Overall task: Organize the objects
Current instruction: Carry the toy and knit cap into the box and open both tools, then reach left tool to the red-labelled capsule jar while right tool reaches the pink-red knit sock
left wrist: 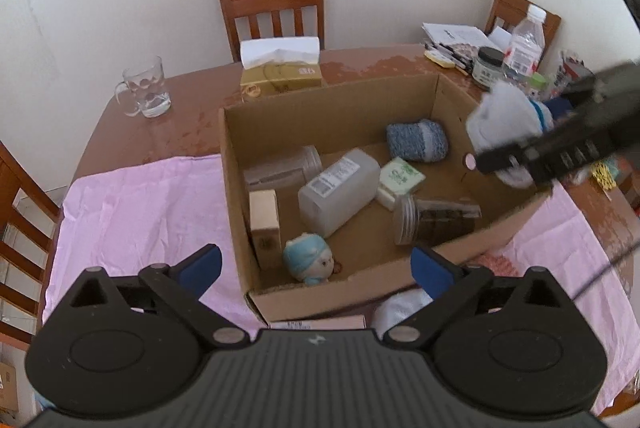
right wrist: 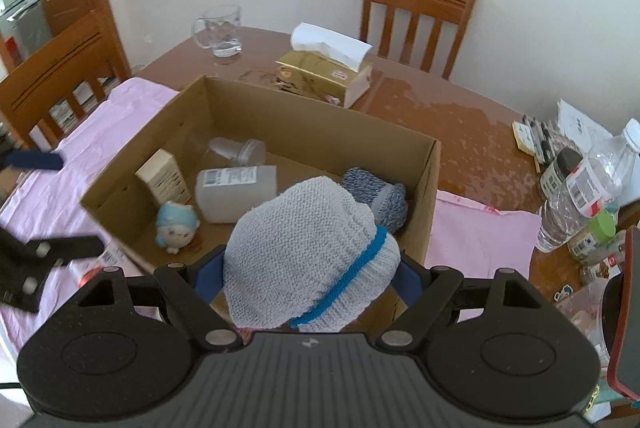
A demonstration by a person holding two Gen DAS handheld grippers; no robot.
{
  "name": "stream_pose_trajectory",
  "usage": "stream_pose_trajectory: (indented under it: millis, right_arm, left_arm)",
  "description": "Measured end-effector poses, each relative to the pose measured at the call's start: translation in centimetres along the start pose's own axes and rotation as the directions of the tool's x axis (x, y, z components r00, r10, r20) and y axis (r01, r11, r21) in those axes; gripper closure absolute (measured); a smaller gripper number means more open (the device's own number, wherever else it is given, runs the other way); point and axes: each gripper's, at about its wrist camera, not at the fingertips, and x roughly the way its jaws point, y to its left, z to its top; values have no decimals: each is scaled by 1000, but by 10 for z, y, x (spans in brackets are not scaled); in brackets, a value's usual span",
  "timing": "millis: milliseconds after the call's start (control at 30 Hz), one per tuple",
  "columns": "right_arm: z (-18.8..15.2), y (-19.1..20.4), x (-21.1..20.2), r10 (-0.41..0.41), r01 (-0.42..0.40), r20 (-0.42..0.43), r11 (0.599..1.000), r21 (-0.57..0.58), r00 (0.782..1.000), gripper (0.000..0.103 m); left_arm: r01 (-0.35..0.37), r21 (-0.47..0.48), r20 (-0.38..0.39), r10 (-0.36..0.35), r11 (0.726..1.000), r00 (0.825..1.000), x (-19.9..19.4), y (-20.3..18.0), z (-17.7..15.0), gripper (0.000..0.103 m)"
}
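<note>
We hold a grey knitted hat (right wrist: pixel 308 252) with a blue band, pinched in the right claw (right wrist: pixel 310 278) just above the near right edge of the cardboard box (right wrist: pixel 132 164). It looks light, soft and floppy, so we judge a grip across the bunched body safest. The left claw (left wrist: pixel 316 266) is spread wide and empty above the box's near edge. Labels on the white bottle (left wrist: pixel 338 196) and tissue box (right wrist: pixel 324 76) are too blurred to read.

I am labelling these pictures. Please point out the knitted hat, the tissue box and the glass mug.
knitted hat (right wrist: pixel 304 248), right wrist view, grey crown.
tissue box (left wrist: pixel 280 78), left wrist view, gold front.
glass mug (left wrist: pixel 146 88), left wrist view, clear side wall.
</note>
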Motion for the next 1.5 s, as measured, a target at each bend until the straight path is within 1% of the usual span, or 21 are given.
stream_pose_trajectory:
  millis: [167,267,300,333,400,533,633,933,1067,1167,1333,1500]
  right_arm:
    - [13,-6,15,-30,31,-27,999,33,999,16]
    - [20,-8,21,-46,47,-25,998,41,999,15]
    - [22,-9,22,-51,52,-22,997,48,998,13]
    - [24,-10,24,-59,60,-21,997,56,998,7]
    - [26,-10,25,-92,92,-7,994,63,996,0]
    - [23,-7,23,-128,128,1,991,50,992,0]
    - [17,-7,20,-135,134,-2,989,55,991,0]
    - [-12,-7,2,-136,134,11,984,116,991,0]
    - [-30,-4,-7,-145,139,28,979,146,989,0]
    - [-46,-3,-11,-150,143,32,976,166,988,0]
    - [-74,0,-8,-130,126,11,977,172,991,0]
    - [-100,8,8,-70,74,-30,985,154,997,0]
  left_arm:
    - [-21,28,-5,21,999,1000,0,-3,-7,2]
    - [-23,1,-9,23,1000,1000,1,1,-10,2]
    - [-22,-15,-13,22,1000,1000,1,3,-11,2]
    - [-21,-26,-14,21,999,1000,1,5,-12,2]
    - [-22,-43,-16,22,999,1000,2,7,-15,2]
    - [-28,-70,-18,27,997,999,1,11,-21,2]
    - [-52,-72,-11,51,996,999,0,12,-25,2]
    - [-110,-88,-28,108,990,994,1,10,-45,2]
    - [-106,-132,-49,100,986,994,2,10,-60,2]
    - [-124,-153,-75,113,981,991,3,9,-71,2]
    - [-124,-144,-110,109,982,988,8,6,-89,2]
    - [-116,-144,-137,96,983,986,14,5,-101,2]
